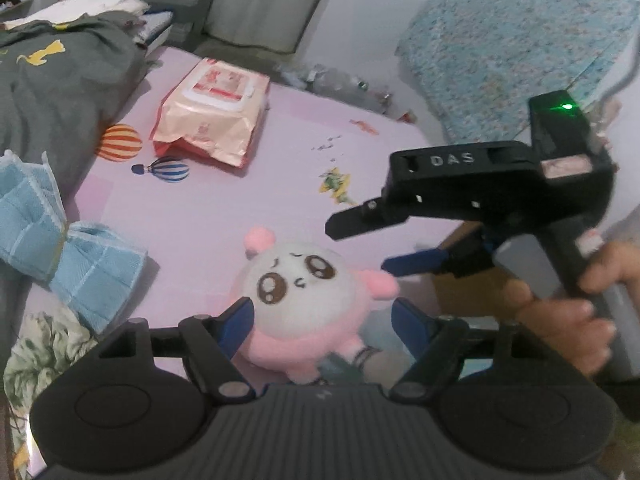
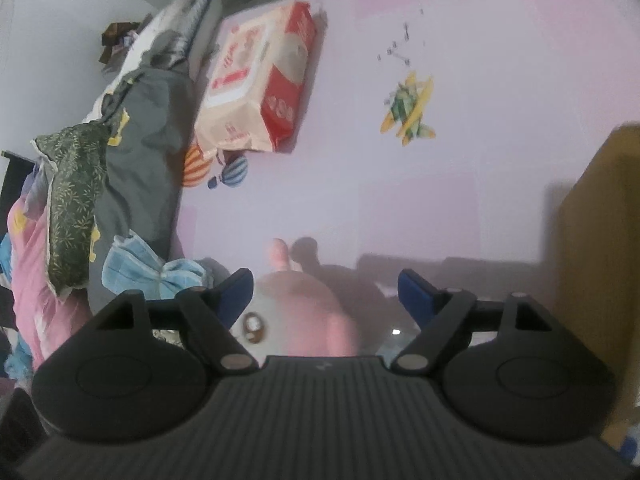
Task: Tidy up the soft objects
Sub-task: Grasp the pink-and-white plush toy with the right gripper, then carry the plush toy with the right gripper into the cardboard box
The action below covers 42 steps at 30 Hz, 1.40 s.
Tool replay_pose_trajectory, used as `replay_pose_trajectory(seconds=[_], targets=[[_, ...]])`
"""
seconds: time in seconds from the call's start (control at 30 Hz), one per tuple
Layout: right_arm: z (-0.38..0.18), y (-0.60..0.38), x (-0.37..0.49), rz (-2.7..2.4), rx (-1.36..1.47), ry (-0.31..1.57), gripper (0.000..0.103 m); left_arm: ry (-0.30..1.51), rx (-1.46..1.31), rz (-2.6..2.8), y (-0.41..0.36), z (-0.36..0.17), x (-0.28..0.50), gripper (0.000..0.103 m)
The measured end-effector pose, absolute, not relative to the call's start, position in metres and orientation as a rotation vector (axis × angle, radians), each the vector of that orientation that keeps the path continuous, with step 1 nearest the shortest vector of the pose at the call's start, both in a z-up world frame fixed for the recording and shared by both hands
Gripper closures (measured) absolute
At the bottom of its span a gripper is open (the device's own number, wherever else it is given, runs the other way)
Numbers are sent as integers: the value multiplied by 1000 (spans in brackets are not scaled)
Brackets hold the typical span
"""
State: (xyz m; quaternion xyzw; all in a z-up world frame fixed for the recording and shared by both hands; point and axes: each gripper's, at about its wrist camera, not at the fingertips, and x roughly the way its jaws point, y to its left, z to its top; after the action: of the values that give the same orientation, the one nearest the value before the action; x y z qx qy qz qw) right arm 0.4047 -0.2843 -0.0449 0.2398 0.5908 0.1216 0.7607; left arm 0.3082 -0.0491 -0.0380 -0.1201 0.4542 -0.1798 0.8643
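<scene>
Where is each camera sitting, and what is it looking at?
Left wrist: rides the left gripper, looking along its open fingers at the pink plush toy; the right gripper and hand show too.
Right wrist: rides the right gripper, looking down at the plush toy.
Both share: plush, wipes pack, pink sheet.
</scene>
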Motion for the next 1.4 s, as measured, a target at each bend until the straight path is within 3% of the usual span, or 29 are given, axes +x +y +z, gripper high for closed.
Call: replay_pose_trajectory(seconds=[0.4, 0.67, 1.17, 1.4], targets=[[-72, -267, 411, 346, 604, 1393, 22, 1079, -234, -308, -61, -57, 337, 22], [-69, -259, 404, 371, 629, 1377, 28, 1060, -255, -292, -60, -45, 331, 24], [54, -334, 315, 462, 715, 1080, 29, 791, -194, -515, -116, 78, 246, 24], [78, -431, 222, 346, 782, 956, 29, 768, -128, -744, -188, 91, 199, 24]])
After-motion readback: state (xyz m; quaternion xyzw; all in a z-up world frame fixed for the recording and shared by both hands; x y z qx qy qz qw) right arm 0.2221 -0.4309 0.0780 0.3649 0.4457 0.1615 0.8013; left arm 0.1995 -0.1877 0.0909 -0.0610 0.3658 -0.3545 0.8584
